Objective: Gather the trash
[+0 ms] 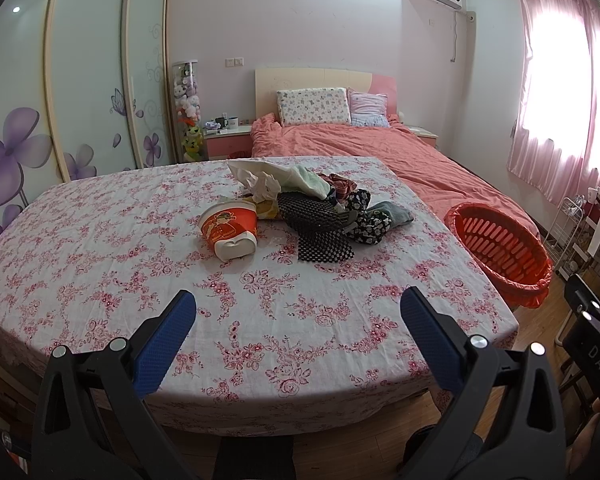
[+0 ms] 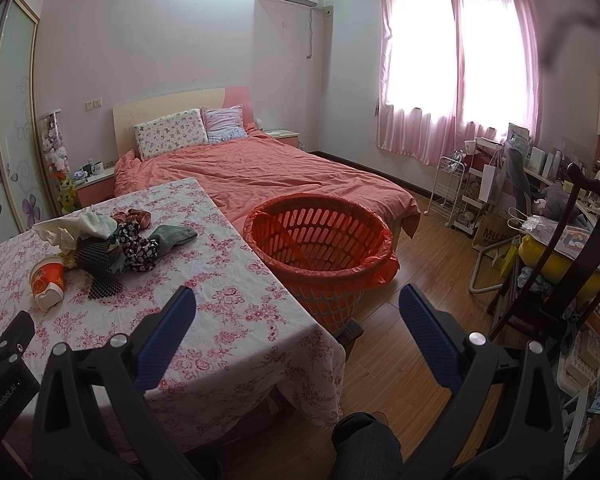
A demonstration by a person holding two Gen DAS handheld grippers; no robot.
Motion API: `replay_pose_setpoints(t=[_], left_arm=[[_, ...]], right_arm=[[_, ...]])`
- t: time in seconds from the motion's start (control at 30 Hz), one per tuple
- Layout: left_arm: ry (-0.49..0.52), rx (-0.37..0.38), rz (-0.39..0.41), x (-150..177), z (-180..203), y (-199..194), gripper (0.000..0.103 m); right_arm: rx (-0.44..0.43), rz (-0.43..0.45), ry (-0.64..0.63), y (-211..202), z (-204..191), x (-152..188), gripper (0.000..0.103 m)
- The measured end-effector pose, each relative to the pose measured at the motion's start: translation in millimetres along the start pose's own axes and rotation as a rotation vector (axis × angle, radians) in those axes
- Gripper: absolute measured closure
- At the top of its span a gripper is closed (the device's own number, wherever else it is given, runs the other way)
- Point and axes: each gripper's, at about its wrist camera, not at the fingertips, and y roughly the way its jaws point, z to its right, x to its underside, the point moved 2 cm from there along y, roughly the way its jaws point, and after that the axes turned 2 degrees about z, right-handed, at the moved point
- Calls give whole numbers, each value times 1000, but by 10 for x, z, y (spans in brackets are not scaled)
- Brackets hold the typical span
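Both the left hand-held gripper (image 1: 298, 308) and the right hand-held gripper (image 2: 297, 306) are held spread and empty; a paper cup (image 1: 229, 230) is seen at 11 o'clock beside piled rags (image 1: 320, 208) on the surface (image 1: 100, 264), with an orange basket (image 2: 320, 240) at 2 o'clock.

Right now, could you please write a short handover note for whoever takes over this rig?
Left hand-held gripper: open, empty, above the near table edge.
Right hand-held gripper: open, empty, aimed toward the orange basket.
Trash pile: tipped red paper cup, crumpled paper, black mesh mat and socks mid-table.
Basket stands beside the table's right edge, lined, looks empty.
Done: nothing visibly collected. Left: move the pile into the basket.
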Motion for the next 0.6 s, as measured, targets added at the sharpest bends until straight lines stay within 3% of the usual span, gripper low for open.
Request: replay_pose_setpoints(t=[0.6], left_arm=[[0,0,-2,19,4,10,2]], right_arm=[[1,-1,-1,7,-15,0,4]])
